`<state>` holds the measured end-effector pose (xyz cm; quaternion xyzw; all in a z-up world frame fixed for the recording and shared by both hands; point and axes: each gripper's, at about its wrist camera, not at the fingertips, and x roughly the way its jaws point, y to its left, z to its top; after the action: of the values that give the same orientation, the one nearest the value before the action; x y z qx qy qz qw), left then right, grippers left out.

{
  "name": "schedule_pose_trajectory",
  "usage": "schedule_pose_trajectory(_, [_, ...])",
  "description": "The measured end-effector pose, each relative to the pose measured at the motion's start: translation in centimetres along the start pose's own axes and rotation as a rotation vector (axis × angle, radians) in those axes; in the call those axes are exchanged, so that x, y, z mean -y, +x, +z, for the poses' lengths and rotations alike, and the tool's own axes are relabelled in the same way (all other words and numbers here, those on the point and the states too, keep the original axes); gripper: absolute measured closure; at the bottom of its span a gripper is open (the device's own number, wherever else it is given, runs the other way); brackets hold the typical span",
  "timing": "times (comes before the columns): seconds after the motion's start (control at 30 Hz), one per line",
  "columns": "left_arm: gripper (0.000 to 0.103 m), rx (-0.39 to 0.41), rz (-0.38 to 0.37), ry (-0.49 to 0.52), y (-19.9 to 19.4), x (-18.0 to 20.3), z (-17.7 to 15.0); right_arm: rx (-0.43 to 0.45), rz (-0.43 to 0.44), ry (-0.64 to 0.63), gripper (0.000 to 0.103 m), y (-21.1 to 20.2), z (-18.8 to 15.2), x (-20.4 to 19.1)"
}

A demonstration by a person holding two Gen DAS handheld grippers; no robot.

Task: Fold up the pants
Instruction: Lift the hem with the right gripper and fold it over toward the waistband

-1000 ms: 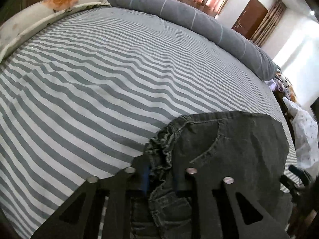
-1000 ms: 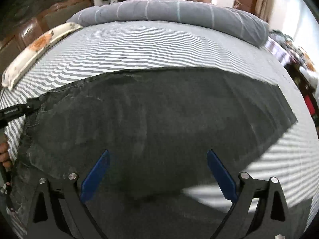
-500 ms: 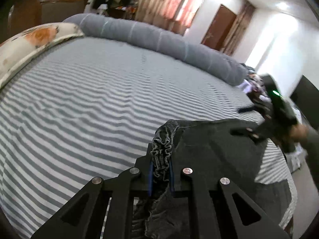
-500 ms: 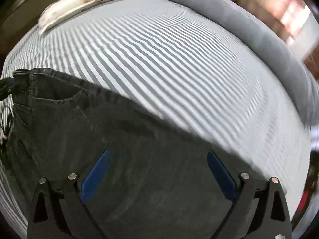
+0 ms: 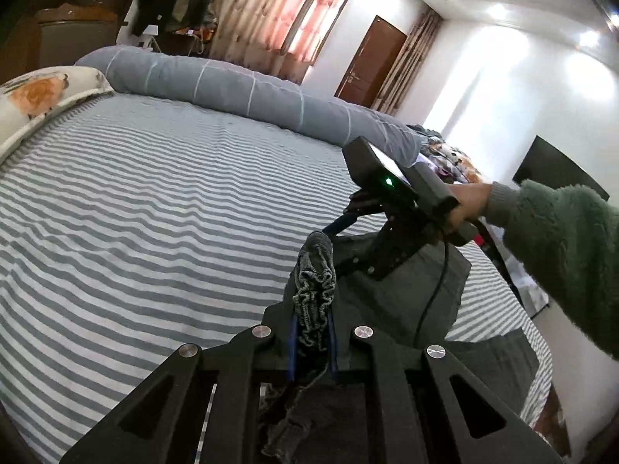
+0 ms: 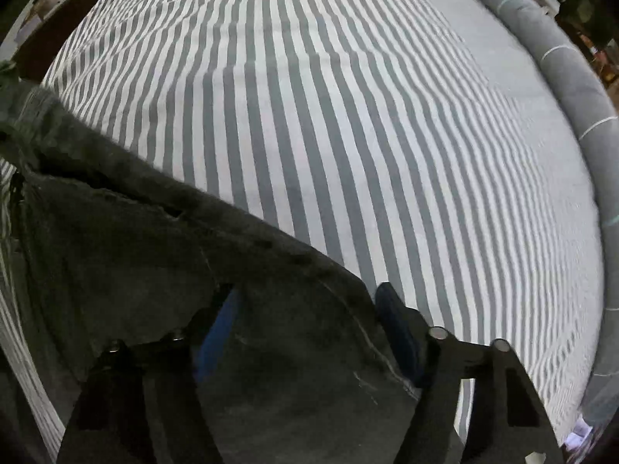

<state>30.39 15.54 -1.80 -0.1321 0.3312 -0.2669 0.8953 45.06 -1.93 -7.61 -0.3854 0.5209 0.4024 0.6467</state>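
Note:
Dark grey denim pants [image 5: 402,301] lie on a grey-and-white striped bed [image 5: 154,208]. My left gripper [image 5: 312,332] is shut on the bunched elastic waistband [image 5: 315,282] and holds it raised off the bed. In the right wrist view the pants [image 6: 154,255] fill the lower left. My right gripper [image 6: 309,321] is open, its blue-padded fingers [image 6: 216,328] spread over the pants' edge, cloth lying between them. The right gripper's body [image 5: 390,208] and the hand holding it show in the left wrist view, just beyond the waistband.
A long grey bolster [image 5: 247,92] runs along the far side of the bed. A floral pillow [image 5: 38,96] lies at the far left. Clothes are piled past the bed's right end [image 5: 448,154]. A brown door [image 5: 371,62] and curtains stand behind.
My left gripper has lifted the waistband higher and tilted up. My right gripper has swung over close to the left one, over the pants' edge near the waistband.

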Motion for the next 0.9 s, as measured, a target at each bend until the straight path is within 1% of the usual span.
schedule_pose_trajectory(0.1, [0.092,0.007,-0.006,-0.027,-0.2,-0.7,0.0,-0.024,0.019,0.044,0.040,0.4,-1.5,2.1])
schedule_pose_trajectory(0.13, [0.092,0.016,-0.011,-0.042,-0.4,-1.0,0.1,-0.038,0.011,0.062,0.042,0.6,-2.2,2.9])
schedule_pose_trajectory(0.17, [0.092,0.020,-0.018,-0.054,-0.4,-1.3,0.0,-0.056,-0.007,0.080,0.046,0.8,-3.1,3.8])
schedule_pose_trajectory(0.23, [0.092,0.025,-0.016,-0.069,-0.4,-1.7,0.0,-0.080,-0.018,0.135,0.049,1.1,-5.1,5.7])
schedule_pose_trajectory(0.27, [0.092,0.023,-0.012,-0.065,-0.4,-1.7,-0.1,-0.079,-0.026,0.160,0.051,1.1,-5.9,6.4])
schedule_pose_trajectory(0.33, [0.092,0.026,-0.009,-0.066,-0.3,-1.7,-0.2,-0.073,-0.044,0.198,0.051,1.0,-7.3,7.7])
schedule_pose_trajectory(0.4, [0.092,0.031,-0.035,-0.086,-0.3,-1.7,-0.3,-0.052,-0.055,0.248,0.051,0.9,-8.7,9.1])
schedule_pose_trajectory(0.47, [0.092,0.050,-0.050,-0.095,-0.6,-1.9,-0.3,-0.029,-0.053,0.251,0.051,1.0,-8.7,8.9])
schedule_pose_trajectory(0.5, [0.092,0.054,-0.052,-0.093,-0.6,-1.9,-0.3,-0.017,-0.059,0.240,0.051,0.7,-8.8,9.6])
schedule_pose_trajectory(0.53, [0.092,0.061,-0.049,-0.089,-0.7,-1.9,-0.3,-0.009,-0.066,0.233,0.051,0.9,-9.1,9.0])
schedule_pose_trajectory(0.6, [0.092,0.055,-0.042,-0.083,-0.4,-1.7,-0.4,0.000,-0.067,0.234,0.046,0.9,-10.0,9.2])
schedule_pose_trajectory(0.67, [0.092,0.039,-0.020,-0.074,0.1,-1.7,-0.5,0.008,-0.054,0.247,0.047,1.2,-10.0,9.4])
schedule_pose_trajectory(0.7, [0.092,0.032,-0.010,-0.073,0.3,-1.7,-0.5,0.015,-0.048,0.249,0.057,1.0,-11.2,8.8])
schedule_pose_trajectory(0.73, [0.092,0.026,0.003,-0.074,0.5,-1.7,-0.5,0.025,-0.034,0.252,0.064,0.8,-11.5,8.5])
schedule_pose_trajectory(0.8, [0.092,0.024,0.023,-0.084,0.7,-2.0,-0.6,0.027,-0.059,0.253,0.083,0.3,-11.9,8.2])
schedule_pose_trajectory(0.87, [0.092,0.022,0.072,-0.090,0.9,-2.3,-0.7,0.016,-0.098,0.266,0.092,-0.1,-12.2,8.0])
schedule_pose_trajectory(0.9, [0.092,0.018,0.088,-0.096,1.0,-2.7,-0.7,0.013,-0.119,0.270,0.094,-0.3,-12.2,7.7])
